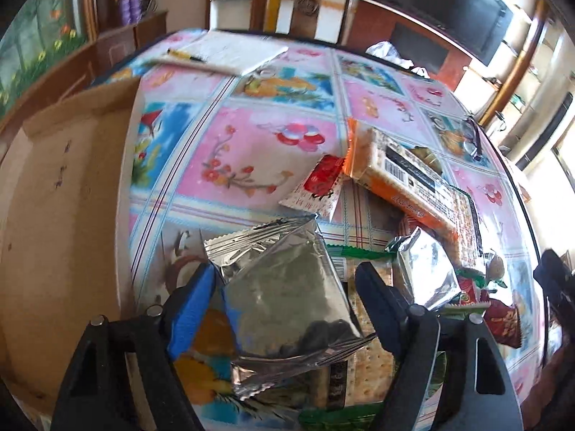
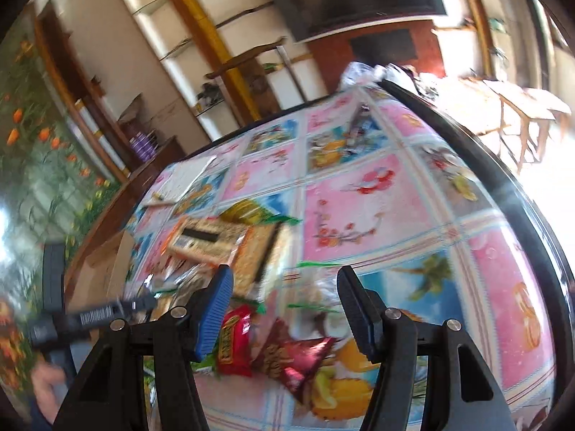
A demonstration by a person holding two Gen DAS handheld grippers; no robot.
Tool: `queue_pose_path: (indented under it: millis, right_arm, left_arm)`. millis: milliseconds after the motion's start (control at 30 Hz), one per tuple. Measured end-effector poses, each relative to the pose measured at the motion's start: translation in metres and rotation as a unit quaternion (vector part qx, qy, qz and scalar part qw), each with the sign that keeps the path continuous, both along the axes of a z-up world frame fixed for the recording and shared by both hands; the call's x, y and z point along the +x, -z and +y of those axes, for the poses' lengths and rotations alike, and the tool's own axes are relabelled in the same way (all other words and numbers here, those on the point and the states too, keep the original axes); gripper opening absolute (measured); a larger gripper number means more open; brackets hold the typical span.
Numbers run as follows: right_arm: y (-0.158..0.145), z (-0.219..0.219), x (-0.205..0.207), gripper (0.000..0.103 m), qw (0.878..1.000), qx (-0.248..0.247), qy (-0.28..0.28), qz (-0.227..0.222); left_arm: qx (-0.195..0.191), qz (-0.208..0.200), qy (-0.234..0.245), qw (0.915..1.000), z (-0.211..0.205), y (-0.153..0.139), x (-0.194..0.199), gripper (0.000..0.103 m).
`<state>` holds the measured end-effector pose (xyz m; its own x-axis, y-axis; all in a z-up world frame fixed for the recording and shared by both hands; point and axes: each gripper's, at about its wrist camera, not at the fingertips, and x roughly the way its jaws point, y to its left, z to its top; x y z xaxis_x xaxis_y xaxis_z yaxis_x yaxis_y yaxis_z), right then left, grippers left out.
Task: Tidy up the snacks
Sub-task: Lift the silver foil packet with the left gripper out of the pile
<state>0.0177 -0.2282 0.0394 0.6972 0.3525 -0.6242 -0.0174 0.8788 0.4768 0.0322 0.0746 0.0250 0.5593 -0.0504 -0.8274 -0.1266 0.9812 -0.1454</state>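
Observation:
In the left wrist view my left gripper (image 1: 287, 280) is open, its fingers on either side of a silver foil snack packet (image 1: 287, 309) lying on top of a snack pile. An orange cracker pack (image 1: 406, 176), a red-and-white sachet (image 1: 316, 186) and a second silver packet (image 1: 427, 269) lie beyond. An open cardboard box (image 1: 61, 208) stands at the left. In the right wrist view my right gripper (image 2: 284, 287) is open and empty above a dark red triangular snack bag (image 2: 298, 359) and a red packet (image 2: 235, 341). The image is motion-blurred.
A floral tablecloth (image 1: 251, 143) covers the round table. A white notepad with a pen (image 1: 230, 52) lies at the far side. Eyeglasses (image 1: 470, 136) rest near the right edge. The other gripper's handle (image 2: 54, 309) shows at the left of the right wrist view.

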Motion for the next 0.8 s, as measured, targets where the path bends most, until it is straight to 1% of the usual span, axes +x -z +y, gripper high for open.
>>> queue_pose_path:
  millis: [33, 67, 133, 200, 233, 267, 300, 333, 367, 467, 567, 633, 733, 800]
  right_arm:
    - [0.005, -0.010, 0.004, 0.064, 1.000, 0.014, 0.014, 0.014]
    - [0.009, -0.018, 0.007, 0.063, 0.999, 0.032, 0.019, 0.026]
    - [0.015, -0.030, 0.011, 0.063, 0.997, 0.062, 0.021, 0.042]
    - [0.020, -0.032, 0.015, 0.063, 0.995, 0.077, 0.007, 0.058]
    - [0.024, -0.030, 0.017, 0.063, 0.994, 0.091, -0.007, 0.064]
    - [0.027, -0.026, 0.018, 0.063, 0.992, 0.101, -0.025, 0.068]
    - [0.030, -0.019, 0.019, 0.063, 0.991, 0.102, -0.040, 0.075]
    - [0.032, -0.011, 0.020, 0.062, 0.991, 0.093, -0.056, 0.085]
    - [0.033, -0.003, 0.019, 0.060, 0.991, 0.078, -0.067, 0.088]
    - [0.027, 0.024, 0.014, 0.060, 0.990, 0.026, -0.118, 0.078]
    - [0.026, 0.050, 0.005, 0.060, 0.985, -0.048, -0.156, 0.063]
    - [0.026, 0.061, -0.002, 0.060, 0.980, -0.084, -0.174, 0.053]
    - [0.028, 0.064, -0.005, 0.060, 0.975, -0.108, -0.191, 0.047]
    - [0.029, 0.063, -0.006, 0.060, 0.974, -0.112, -0.194, 0.047]
  left_arm:
    - [0.001, -0.006, 0.006, 1.0000, 0.000, -0.001, 0.001, 0.072]
    - [0.002, -0.013, 0.009, 0.9999, 0.002, -0.002, 0.001, 0.063]
    - [-0.003, -0.026, 0.014, 0.9996, 0.008, -0.004, 0.003, 0.055]
    - [-0.001, -0.035, 0.021, 0.9992, 0.009, -0.004, 0.004, 0.055]
    - [0.008, -0.037, 0.024, 0.9990, 0.008, -0.004, 0.002, 0.055]
    - [0.020, -0.039, 0.021, 0.9988, 0.008, -0.004, 0.002, 0.054]
    - [0.041, -0.042, 0.015, 0.9982, 0.008, -0.003, 0.002, 0.054]
    - [0.053, -0.044, 0.013, 0.9975, 0.011, -0.003, 0.001, 0.054]
    - [0.056, -0.045, 0.009, 0.9974, 0.015, -0.002, -0.001, 0.054]
    - [0.056, -0.054, 0.009, 0.9969, 0.026, -0.002, -0.009, 0.054]
    - [0.043, -0.065, 0.018, 0.9968, 0.027, -0.005, -0.014, 0.054]
    - [0.056, -0.086, 0.023, 0.9944, 0.021, -0.011, -0.018, 0.054]
    - [0.083, -0.119, 0.033, 0.9889, 0.010, -0.019, -0.026, 0.054]
    - [0.096, -0.133, 0.035, 0.9857, 0.005, -0.022, -0.030, 0.054]
